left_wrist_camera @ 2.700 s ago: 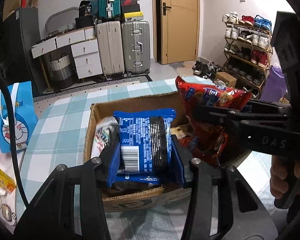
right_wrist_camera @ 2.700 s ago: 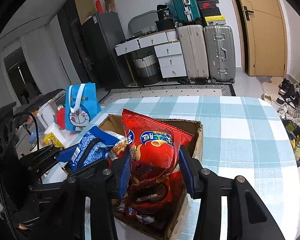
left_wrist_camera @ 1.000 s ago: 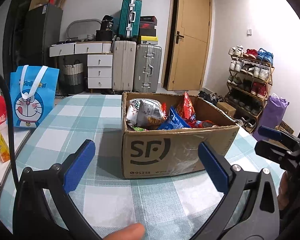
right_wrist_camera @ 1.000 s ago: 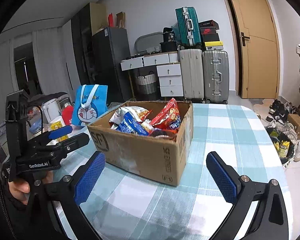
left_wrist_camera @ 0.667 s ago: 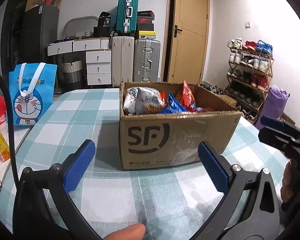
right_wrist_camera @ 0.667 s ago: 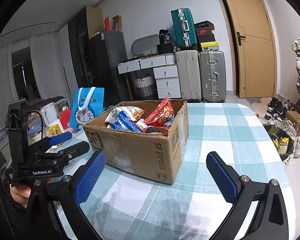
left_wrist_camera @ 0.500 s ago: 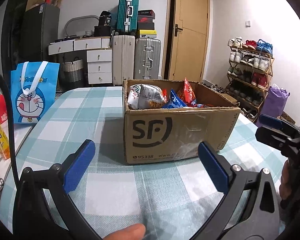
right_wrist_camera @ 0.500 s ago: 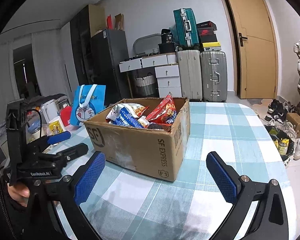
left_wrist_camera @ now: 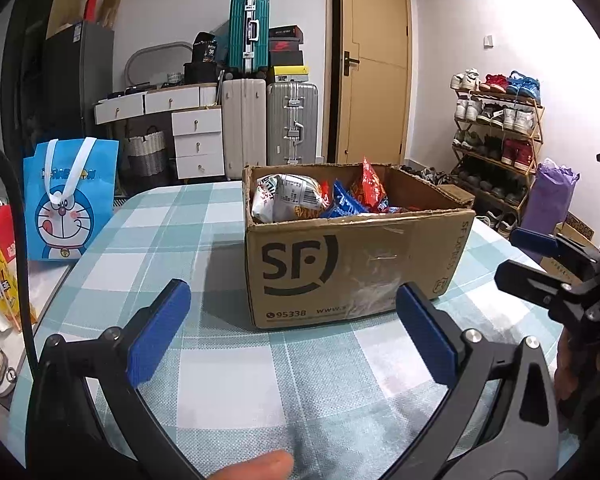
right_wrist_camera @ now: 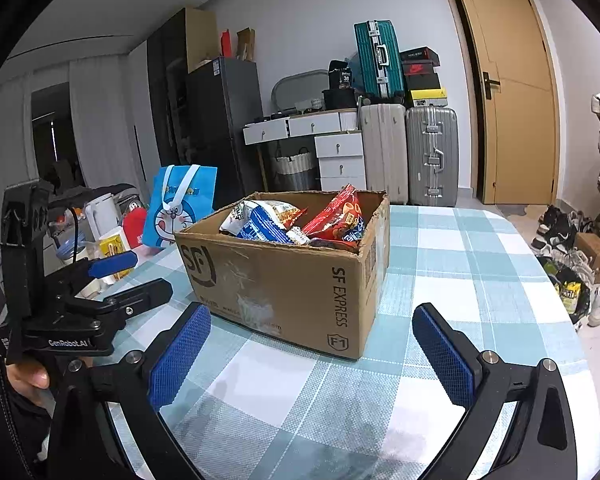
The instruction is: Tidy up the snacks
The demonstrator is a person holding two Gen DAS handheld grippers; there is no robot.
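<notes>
Left wrist view: cardboard box (left_wrist_camera: 356, 256) sits dead ahead of my left gripper (left_wrist_camera: 300, 332), fingers wide apart, empty, long printed side facing me. My right gripper (right_wrist_camera: 308, 356), also spread and empty, faces its corner. Snack bags (left_wrist_camera: 324, 196) are inside. Neither looks nearer. Right wrist view alone shows the box's short end; table (right_wrist_camera: 460, 248) beyond bare.
</notes>
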